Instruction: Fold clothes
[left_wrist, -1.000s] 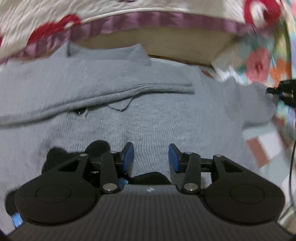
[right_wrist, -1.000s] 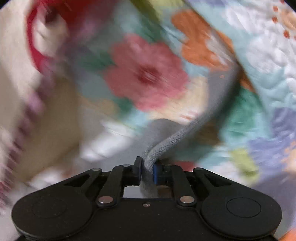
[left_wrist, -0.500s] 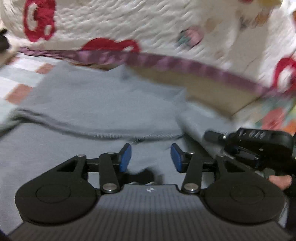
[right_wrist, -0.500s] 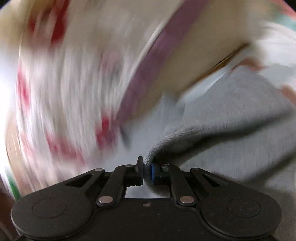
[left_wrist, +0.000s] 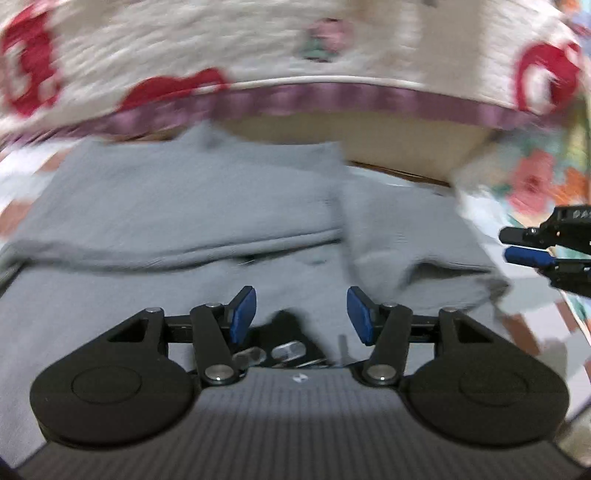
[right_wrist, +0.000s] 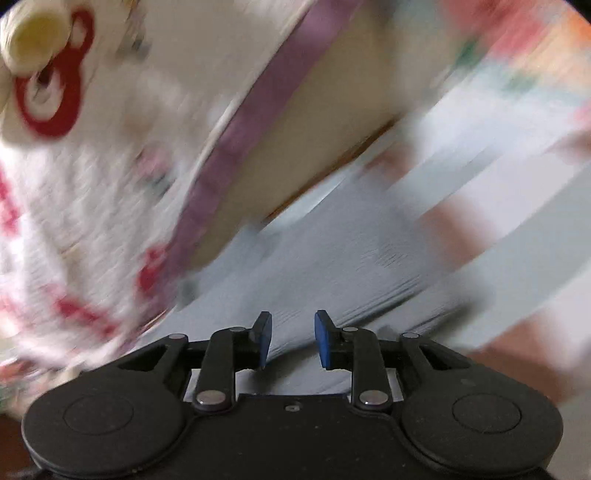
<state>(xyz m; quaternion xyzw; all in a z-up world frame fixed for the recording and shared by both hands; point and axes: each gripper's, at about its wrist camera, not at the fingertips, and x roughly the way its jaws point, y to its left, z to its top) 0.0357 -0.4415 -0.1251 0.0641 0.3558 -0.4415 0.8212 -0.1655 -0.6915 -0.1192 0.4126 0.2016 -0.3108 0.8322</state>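
While a soft grey knitted sweater (left_wrist: 207, 206) is spread flat on the patterned bedcover (left_wrist: 532, 325), both sleeves folded across it, the left gripper (left_wrist: 301, 314) and right gripper (right_wrist: 291, 339) are held open and empty above it. Light, limp knit is judged best pinched at the hem.

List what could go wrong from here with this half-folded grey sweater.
1. The right sleeve lies bunched and rumpled across the grey sweater; left as is, the next fold may trap that lump.
2. Both the left tongs and right tongs are open and hold nothing, so a loose layer could slide.
3. The white quilt hangs close over the collar end and might snag.
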